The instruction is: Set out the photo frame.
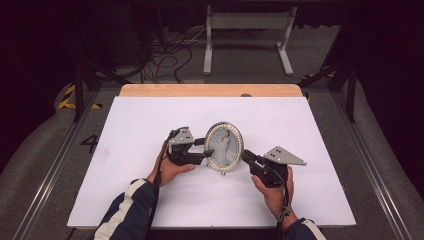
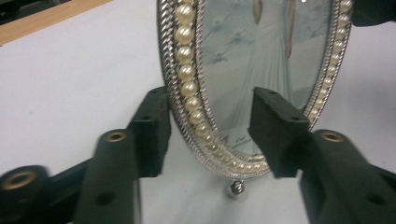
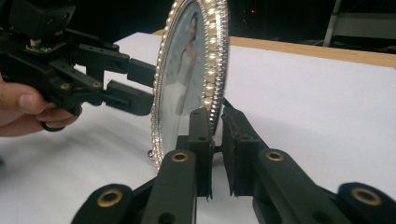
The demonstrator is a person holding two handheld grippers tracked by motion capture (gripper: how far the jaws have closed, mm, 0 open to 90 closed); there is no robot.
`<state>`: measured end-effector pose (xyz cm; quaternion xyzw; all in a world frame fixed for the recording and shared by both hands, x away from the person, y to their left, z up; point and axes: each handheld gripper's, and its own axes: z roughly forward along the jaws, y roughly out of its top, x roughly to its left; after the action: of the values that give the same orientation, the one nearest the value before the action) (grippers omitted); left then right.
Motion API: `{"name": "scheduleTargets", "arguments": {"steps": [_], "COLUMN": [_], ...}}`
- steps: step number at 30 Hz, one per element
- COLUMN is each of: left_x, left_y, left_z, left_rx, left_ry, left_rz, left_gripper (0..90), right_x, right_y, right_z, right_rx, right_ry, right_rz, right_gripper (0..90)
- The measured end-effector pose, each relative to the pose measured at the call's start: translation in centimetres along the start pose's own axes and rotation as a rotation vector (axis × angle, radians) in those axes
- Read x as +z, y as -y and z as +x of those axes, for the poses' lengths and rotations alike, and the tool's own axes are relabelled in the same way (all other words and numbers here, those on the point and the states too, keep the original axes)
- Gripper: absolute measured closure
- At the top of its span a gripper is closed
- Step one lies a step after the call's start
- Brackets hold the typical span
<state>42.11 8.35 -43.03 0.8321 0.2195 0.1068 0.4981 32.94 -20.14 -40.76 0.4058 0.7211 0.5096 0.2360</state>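
An oval photo frame point(image 1: 225, 146) with a pearl and silver rim stands upright in the middle of the white table point(image 1: 140, 115); it holds a picture of a figure in a long white dress. My left gripper point(image 1: 207, 148) is open, its jaws straddling the frame's left rim point(image 2: 189, 88), one pad point(image 2: 150, 130) behind and one pad point(image 2: 275, 133) before the glass. My right gripper point(image 1: 246, 156) is shut on the frame's right rim point(image 3: 215, 70), low down. From the right gripper view, the left gripper point(image 3: 140, 86) reaches in at the frame's far edge.
A wooden strip point(image 1: 210, 90) runs along the table's far edge. Beyond it on the floor are a white metal stand point(image 1: 247, 22) and loose cables point(image 1: 165, 55). Dark frame legs point(image 1: 79, 85) stand at both sides.
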Motion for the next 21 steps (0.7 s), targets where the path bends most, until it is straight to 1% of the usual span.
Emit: {"name": "scheduleTargets", "arguments": {"steps": [1, 2, 4, 6, 8, 10, 11, 12, 13, 16, 18, 21], "left_x": [-0.1, -0.2, -0.2, -0.3, -0.5, -0.6, -0.7, -0.7, -0.7, -0.9, -1.1, -1.3], "left_y": [0.0, -0.1, -0.2, -0.2, -0.1, -0.1, -0.1, -0.1, 0.0, 0.2, 0.1, 0.1], "left_z": [0.0, -0.1, -0.3, -0.3, -0.2, -0.5, -0.5, -0.5, -0.6, -0.8, -1.0, -1.2], "left_rx": [0.004, 0.021, 0.048, 0.046, 0.041, 0.047, 0.056, 0.056, 0.063, 0.053, 0.069, 0.069], "left_ry": [-0.001, -0.013, -0.028, -0.035, -0.029, -0.039, -0.045, -0.045, -0.051, -0.052, -0.064, -0.067], "left_rz": [0.002, 0.011, 0.023, 0.029, 0.034, 0.049, 0.059, 0.059, 0.077, 0.085, 0.099, 0.105], "left_gripper": [56.2, 57.6, 58.7, 59.8, 62.5, 63.3, 63.3, 63.3, 63.7, 64.2, 64.8, 64.9], "right_x": [0.1, 0.1, 0.1, 0.2, 0.2, 0.3, 0.4, 0.4, 0.5, 0.7, 0.8, 0.9], "right_y": [0.0, 0.1, 0.1, 0.2, 0.1, 0.1, 0.1, 0.1, 0.1, 0.0, -0.1, -0.1], "right_z": [0.1, 0.2, 0.0, 0.0, 0.0, -0.1, -0.1, -0.2, -0.2, -0.2, -0.2, -0.2], "right_rx": [-0.009, -0.019, -0.009, 0.003, -0.002, 0.003, 0.003, 0.0, 0.0, -0.009, -0.014, -0.009], "right_ry": [0.012, 0.021, 0.014, 0.01, 0.015, 0.014, 0.014, 0.013, 0.016, 0.019, 0.025, 0.022], "right_rz": [0.002, 0.004, 0.003, 0.0, 0.001, -0.001, -0.001, 0.0, 0.002, 0.003, 0.004, 0.006], "right_gripper": [83.0, 83.4, 83.8, 84.1, 84.0, 84.0, 83.9, 83.9, 83.9, 83.7, 83.8, 83.9]}}
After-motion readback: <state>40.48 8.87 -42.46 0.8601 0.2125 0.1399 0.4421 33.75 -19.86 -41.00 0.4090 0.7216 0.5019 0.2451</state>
